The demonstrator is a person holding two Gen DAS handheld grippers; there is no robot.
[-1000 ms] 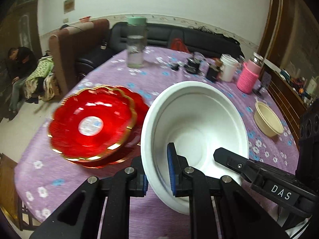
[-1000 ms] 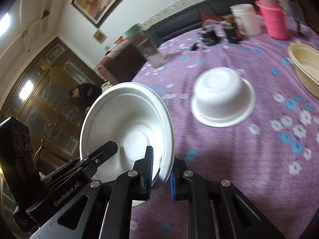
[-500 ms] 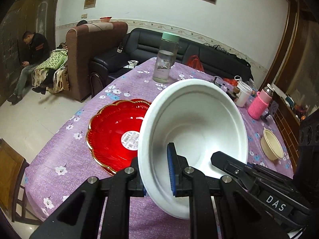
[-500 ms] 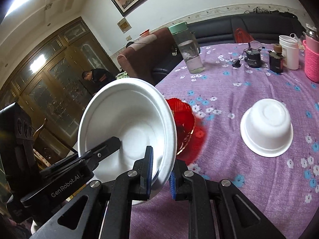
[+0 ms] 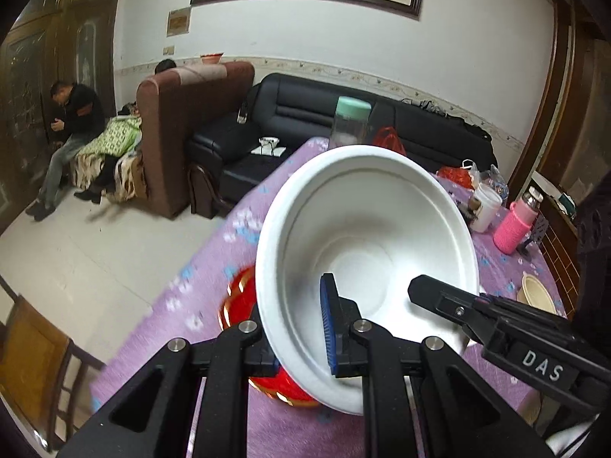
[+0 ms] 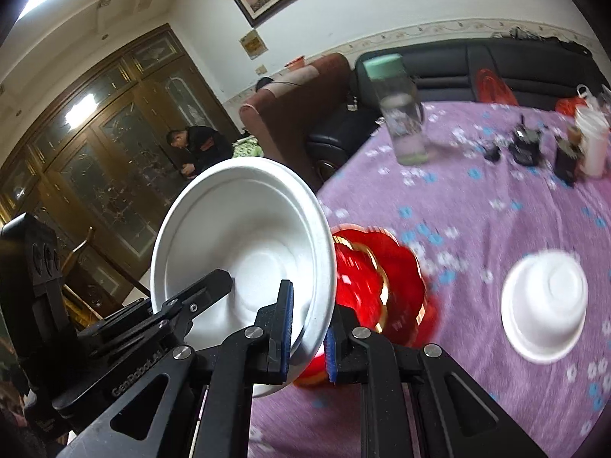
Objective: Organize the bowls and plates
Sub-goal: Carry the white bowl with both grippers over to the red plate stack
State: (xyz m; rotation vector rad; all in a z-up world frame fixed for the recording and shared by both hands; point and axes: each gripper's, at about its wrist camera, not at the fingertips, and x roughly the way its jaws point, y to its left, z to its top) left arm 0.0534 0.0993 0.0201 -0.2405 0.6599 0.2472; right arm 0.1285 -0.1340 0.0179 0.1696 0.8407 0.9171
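Two grippers are closed on the rim of one white bowl [image 5: 366, 252], which is held tilted above the worktop [image 6: 477, 229], its hollow facing both cameras. The left gripper [image 5: 301, 336] is clamped on the bowl's lower left rim, one blue pad inside the bowl and the other finger behind the wall. The right gripper [image 6: 307, 334] is clamped on the opposite edge, the rim pinched between its blue pads.

Red plates with gilt scalloped edges [image 6: 378, 286] are seen on the purple flowered cloth below and behind the bowl, partly hidden by it and blurred. A second white bowl [image 6: 544, 311] lies upside down on the cloth, well apart from the plates. A cream bowl [image 5: 536, 297] sits near the worktop's far right edge. A clear bottle with a green lid [image 6: 401, 114] stands upright near the far edge, and a pink-sleeved flask [image 5: 515, 225] and a white cup [image 5: 485, 210] stand further along.
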